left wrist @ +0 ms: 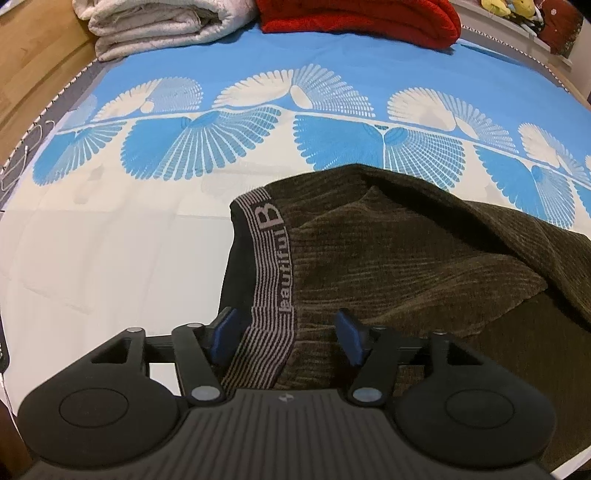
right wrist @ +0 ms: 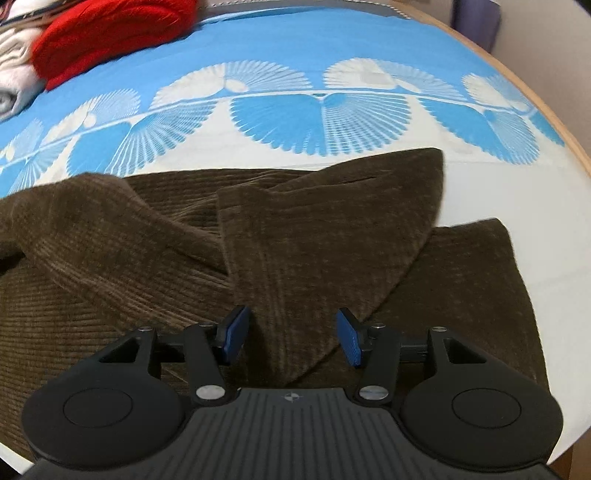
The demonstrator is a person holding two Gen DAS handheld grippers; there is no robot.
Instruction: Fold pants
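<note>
Dark brown corduroy pants (left wrist: 406,258) lie crumpled on a bed sheet (left wrist: 110,240) printed with blue and white fans. Their striped waistband (left wrist: 269,266), lettered "Beautiful", runs down between the blue pads of my left gripper (left wrist: 287,334). That gripper is open, its pads clear of the band on both sides. In the right wrist view the pants (right wrist: 147,258) spread wide, with a folded-over leg flap (right wrist: 314,240) on top. My right gripper (right wrist: 291,336) is open just above the flap's lower corner, and neither pad presses the cloth.
A folded cream blanket (left wrist: 159,26) and a red blanket (left wrist: 362,22) sit at the far end of the bed. Plush toys (left wrist: 517,9) lie at the far right. Wooden floor (left wrist: 33,74) shows left of the bed. The bed's wooden edge (right wrist: 554,122) curves along the right.
</note>
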